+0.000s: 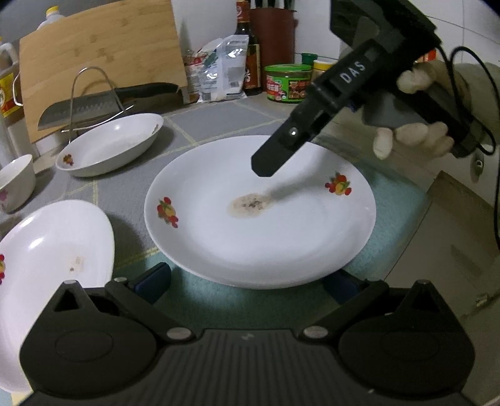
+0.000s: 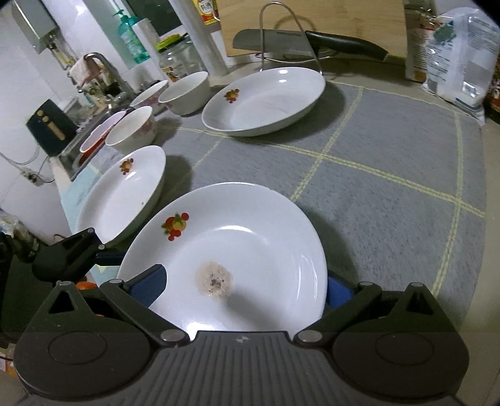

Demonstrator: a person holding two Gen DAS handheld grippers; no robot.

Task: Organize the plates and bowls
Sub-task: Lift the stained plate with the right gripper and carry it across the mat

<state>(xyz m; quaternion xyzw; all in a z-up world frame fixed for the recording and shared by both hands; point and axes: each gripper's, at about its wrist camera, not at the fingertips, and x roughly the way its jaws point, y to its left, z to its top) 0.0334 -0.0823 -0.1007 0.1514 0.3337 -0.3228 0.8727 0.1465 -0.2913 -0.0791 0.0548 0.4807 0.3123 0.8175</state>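
- Left gripper (image 1: pixel 250 281): jaws were spread wide, one blue pad (image 1: pixel 153 281) on each side of the near rim of the stained plate (image 1: pixel 259 212). Pads sat beside the rim; can't tell if they touched it. Not clamped.
- Right gripper (image 2: pixel 247 290): jaws also wide apart, straddling the same plate from its side. Left pad (image 2: pixel 150 282) lay over the rim, right pad (image 2: pixel 339 292) just outside it. Contact unclear.
- In the left wrist view the right gripper body (image 1: pixel 359 81) hung above the plate's far side, held by a gloved hand (image 1: pixel 412 125).
- Going left to right in the right wrist view: sink edge (image 2: pixel 67 150), a red-rimmed bowl (image 2: pixel 100 134), two white bowls (image 2: pixel 132 129) (image 2: pixel 184 92) near the sink.
- Second plate (image 2: pixel 122 193) sat just left of the stained plate, rims close.
- Stained plate lay at the near edge of the grey mat (image 2: pixel 390 175), brown residue (image 2: pixel 214 278) at its centre, fruit decal (image 2: pixel 175 225) on the rim.
- Third plate (image 2: pixel 265 103) sat further back, well apart, in front of a wire rack (image 2: pixel 290 34).
- Cleaver (image 2: pixel 312 40) lay behind the rack against a cutting board (image 2: pixel 312 12).
- Bags (image 2: pixel 459 53) stood at the far right.
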